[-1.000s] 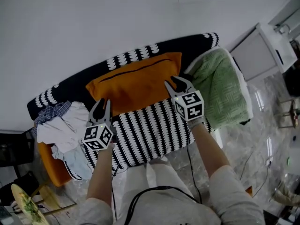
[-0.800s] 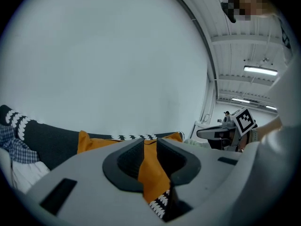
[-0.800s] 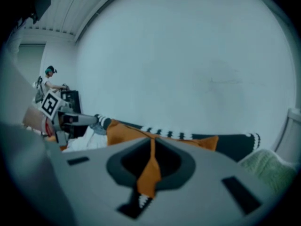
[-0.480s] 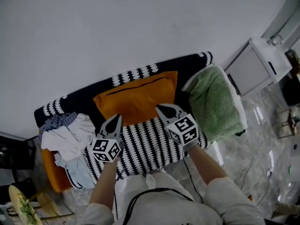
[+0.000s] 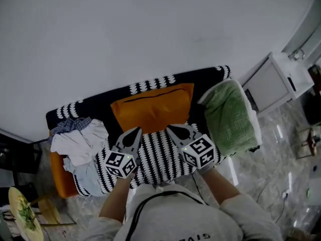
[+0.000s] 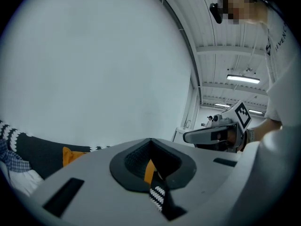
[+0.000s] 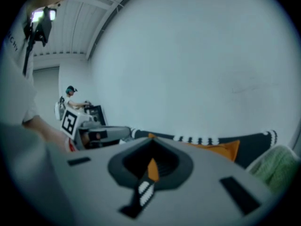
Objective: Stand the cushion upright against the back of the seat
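The orange cushion (image 5: pixel 153 112) stands upright against the dark back (image 5: pixel 100 106) of the black-and-white striped seat (image 5: pixel 155 154). My left gripper (image 5: pixel 136 131) hangs shut above the seat, just short of the cushion's lower left corner. My right gripper (image 5: pixel 170 129) is shut too, near the lower right corner. Neither holds anything. In the left gripper view the cushion's corner (image 6: pixel 70 155) shows past the closed jaws (image 6: pixel 151 160), with the right gripper (image 6: pixel 216 133) beside. The right gripper view shows the cushion (image 7: pixel 218 149) beyond its closed jaws (image 7: pixel 151 166).
A green blanket (image 5: pixel 228 117) lies over the seat's right arm. Crumpled clothes (image 5: pixel 77 144) are heaped at the left end. A white cabinet (image 5: pixel 278 82) stands to the right on the marble floor. A plate of food (image 5: pixel 20 215) sits at the lower left.
Both grippers were open at the cushion's lower corners; they have closed and drawn back and up, away from it. The cushion stays standing against the seat back.
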